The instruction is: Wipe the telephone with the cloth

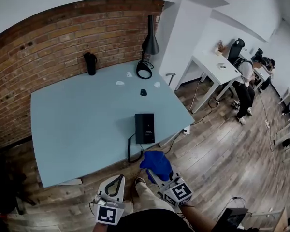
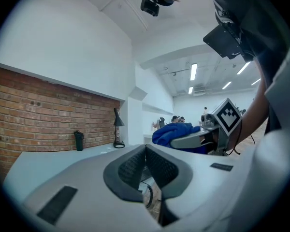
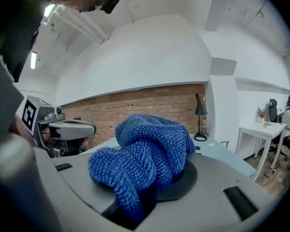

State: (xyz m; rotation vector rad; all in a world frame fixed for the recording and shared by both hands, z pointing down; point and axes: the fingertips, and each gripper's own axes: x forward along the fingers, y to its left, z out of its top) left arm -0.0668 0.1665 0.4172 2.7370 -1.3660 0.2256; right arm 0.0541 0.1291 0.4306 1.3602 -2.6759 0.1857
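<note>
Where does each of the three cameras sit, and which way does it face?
Head view: on the person's head, looking steeply down at the table and telephone; the left gripper and right gripper show below.
Left gripper view: on the left gripper, facing the brick wall over its closed, empty jaws; the right gripper shows.
Right gripper view: on the right gripper, facing that wall; jaws clamp the cloth.
Shared: all three show the lamp.
</note>
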